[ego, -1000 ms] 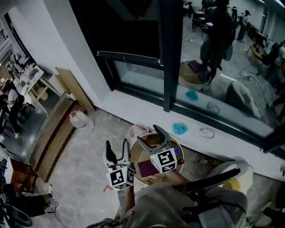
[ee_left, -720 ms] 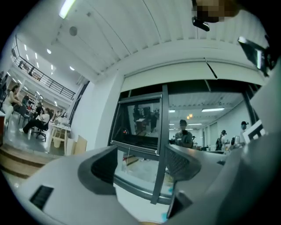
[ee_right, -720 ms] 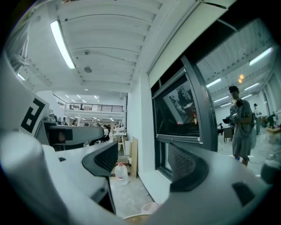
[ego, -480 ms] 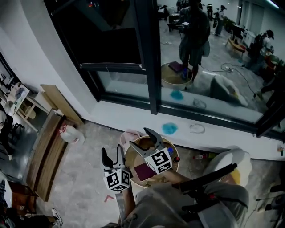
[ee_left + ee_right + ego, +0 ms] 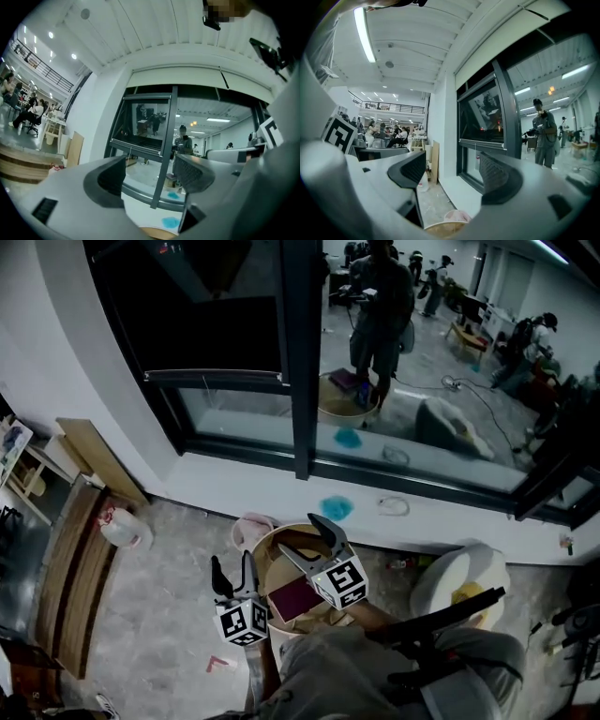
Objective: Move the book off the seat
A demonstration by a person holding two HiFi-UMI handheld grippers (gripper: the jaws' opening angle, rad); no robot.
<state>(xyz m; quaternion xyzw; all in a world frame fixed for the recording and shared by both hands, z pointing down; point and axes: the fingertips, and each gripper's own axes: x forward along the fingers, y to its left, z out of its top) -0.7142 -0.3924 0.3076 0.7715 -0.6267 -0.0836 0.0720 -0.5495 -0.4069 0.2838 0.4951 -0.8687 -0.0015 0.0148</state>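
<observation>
Maroon book point(image 5: 291, 598) flat on the round wooden seat point(image 5: 269, 551), both grippers empty.

The book is a plain dark-red rectangle with no print that can be made out. It lies toward the person's side of the seat, with one corner hidden behind the right gripper's marker cube. The right gripper point(image 5: 300, 536) is held over the seat, past the book and pointing toward the window. Its jaws are spread wide with only the floor and the window sill showing between them in the right gripper view point(image 5: 452, 174). The left gripper point(image 5: 232, 567) hangs just beside the seat's left edge, over the grey floor point(image 5: 159, 615). Its jaws are also parted and grasp nothing point(image 5: 150, 176). Neither gripper touches the book.
</observation>
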